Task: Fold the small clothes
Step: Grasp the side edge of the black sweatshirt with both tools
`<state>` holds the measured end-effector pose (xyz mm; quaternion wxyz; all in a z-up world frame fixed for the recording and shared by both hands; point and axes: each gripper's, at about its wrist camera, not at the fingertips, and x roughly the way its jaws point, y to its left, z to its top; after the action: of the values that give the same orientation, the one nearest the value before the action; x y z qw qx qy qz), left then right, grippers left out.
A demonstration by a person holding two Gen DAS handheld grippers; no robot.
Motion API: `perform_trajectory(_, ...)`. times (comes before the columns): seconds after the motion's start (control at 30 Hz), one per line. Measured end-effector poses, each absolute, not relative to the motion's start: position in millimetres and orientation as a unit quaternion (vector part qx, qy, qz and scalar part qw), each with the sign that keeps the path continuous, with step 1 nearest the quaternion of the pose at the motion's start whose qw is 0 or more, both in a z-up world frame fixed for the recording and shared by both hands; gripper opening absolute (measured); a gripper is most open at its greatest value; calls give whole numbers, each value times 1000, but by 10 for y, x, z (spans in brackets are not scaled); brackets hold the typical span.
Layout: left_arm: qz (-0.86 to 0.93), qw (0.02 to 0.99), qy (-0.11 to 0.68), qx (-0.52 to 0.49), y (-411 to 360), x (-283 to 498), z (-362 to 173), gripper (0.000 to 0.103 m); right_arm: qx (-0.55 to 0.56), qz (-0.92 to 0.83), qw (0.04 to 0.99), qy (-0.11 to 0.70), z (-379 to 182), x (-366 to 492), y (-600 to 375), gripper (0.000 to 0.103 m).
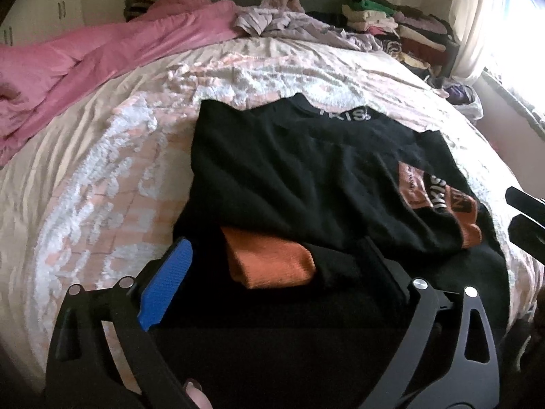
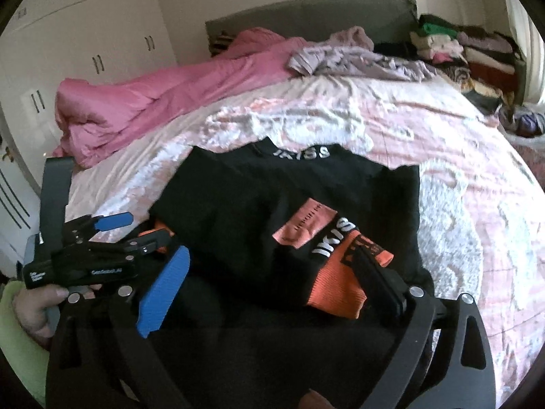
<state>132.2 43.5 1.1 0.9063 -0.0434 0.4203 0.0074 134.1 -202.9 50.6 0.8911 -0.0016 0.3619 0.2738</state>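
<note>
A black sweater (image 1: 299, 177) with orange cuffs and white lettering lies partly folded on the bed, sleeves laid across its body. It also shows in the right wrist view (image 2: 245, 204). My left gripper (image 1: 272, 266) is open, its jaws wide apart over the near hem, around one orange cuff (image 1: 269, 266). It shows at the left of the right wrist view (image 2: 136, 231). My right gripper (image 2: 272, 283) is open above the other orange cuff (image 2: 340, 283). Its edge shows at the right of the left wrist view (image 1: 524, 214).
The bed has a pink and white textured bedspread (image 1: 112, 177). A pink duvet (image 1: 102, 54) and lilac clothes (image 1: 289, 17) lie at the far side. Stacks of folded clothes (image 1: 402, 27) stand at the far right by a curtain. White wardrobes (image 2: 85, 41) stand left.
</note>
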Motion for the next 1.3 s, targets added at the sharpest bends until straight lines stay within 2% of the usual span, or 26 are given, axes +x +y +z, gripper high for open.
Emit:
perform_trajectory(0.33, 15, 918, 393, -45, 521, 1095, 271, 93, 3, 288, 898, 332, 770, 954, -2229, 97)
perform_trajectory(0.57, 22, 921, 386, -50, 658, 867, 329, 93, 0, 269, 900, 343, 742, 661, -2449, 98)
perform_trajectory(0.83, 48, 914, 400, -48, 910, 562, 231, 93, -1, 237, 896, 377, 526, 442, -2715, 98)
perform_trajectory(1.3, 48, 888, 455, -53, 1208, 52, -240, 92, -5, 195, 870, 454, -105, 243, -2993, 98)
